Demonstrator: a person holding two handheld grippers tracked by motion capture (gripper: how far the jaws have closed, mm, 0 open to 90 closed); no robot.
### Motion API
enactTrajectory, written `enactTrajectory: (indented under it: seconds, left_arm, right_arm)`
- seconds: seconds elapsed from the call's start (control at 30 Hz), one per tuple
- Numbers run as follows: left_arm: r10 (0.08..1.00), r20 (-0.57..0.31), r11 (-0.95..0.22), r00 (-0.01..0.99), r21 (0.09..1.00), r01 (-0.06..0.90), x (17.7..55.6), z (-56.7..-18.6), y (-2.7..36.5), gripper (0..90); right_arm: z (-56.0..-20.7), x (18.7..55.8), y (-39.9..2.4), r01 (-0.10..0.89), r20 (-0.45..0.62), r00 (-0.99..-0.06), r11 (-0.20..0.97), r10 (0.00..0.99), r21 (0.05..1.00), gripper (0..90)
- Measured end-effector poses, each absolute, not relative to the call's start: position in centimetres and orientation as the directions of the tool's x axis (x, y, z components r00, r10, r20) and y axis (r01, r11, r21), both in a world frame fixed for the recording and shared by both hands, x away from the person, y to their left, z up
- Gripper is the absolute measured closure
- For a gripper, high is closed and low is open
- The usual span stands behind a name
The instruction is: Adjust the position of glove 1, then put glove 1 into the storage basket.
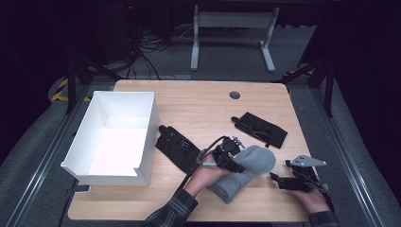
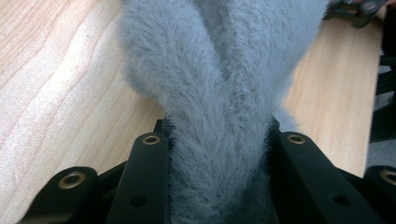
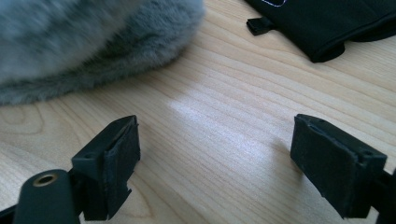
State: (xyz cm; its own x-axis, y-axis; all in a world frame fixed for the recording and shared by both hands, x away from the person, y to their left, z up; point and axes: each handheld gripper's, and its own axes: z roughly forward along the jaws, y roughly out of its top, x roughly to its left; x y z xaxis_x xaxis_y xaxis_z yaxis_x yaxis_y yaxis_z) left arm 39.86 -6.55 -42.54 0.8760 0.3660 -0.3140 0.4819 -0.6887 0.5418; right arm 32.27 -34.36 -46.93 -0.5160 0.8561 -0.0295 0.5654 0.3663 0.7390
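Grey mitten [image 2: 219,93] pinched by left gripper [image 1: 230,155] fingers; hand apparently low over table.

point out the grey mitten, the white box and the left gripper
grey mitten [image 1: 255,161], high view, its rounded end
white box [image 1: 150,124], high view, its right wall
left gripper [image 2: 219,158], left gripper view, between jaws pinching fleece

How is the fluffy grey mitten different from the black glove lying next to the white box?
The grey mitten is fuzzy and thick; the black glove looks smooth and flat. The mitten is pinched between the jaws of the left gripper; the black glove lies untouched beside the white box. Both rest on the wooden table.
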Motion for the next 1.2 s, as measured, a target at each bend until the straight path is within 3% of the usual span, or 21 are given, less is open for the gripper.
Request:
enactTrajectory:
  seconds: [0.37,1.2]
  left_arm:
    - [0.354,-0.311,-0.644,0.882,0.603,0.471,40.0,-39.7,-4.4,68.2]
    - [0.433,-0.240,-0.569,0.869,0.675,0.469,40.4,-31.1,1.7,68.4]
  right_arm:
    - [-46.9,32.3,-34.4,0.566,-0.028,-0.516,0.366,0.856,0.739,16.2]
    - [-46.9,32.3,-34.4,0.566,-0.028,-0.516,0.366,0.856,0.739,16.2]
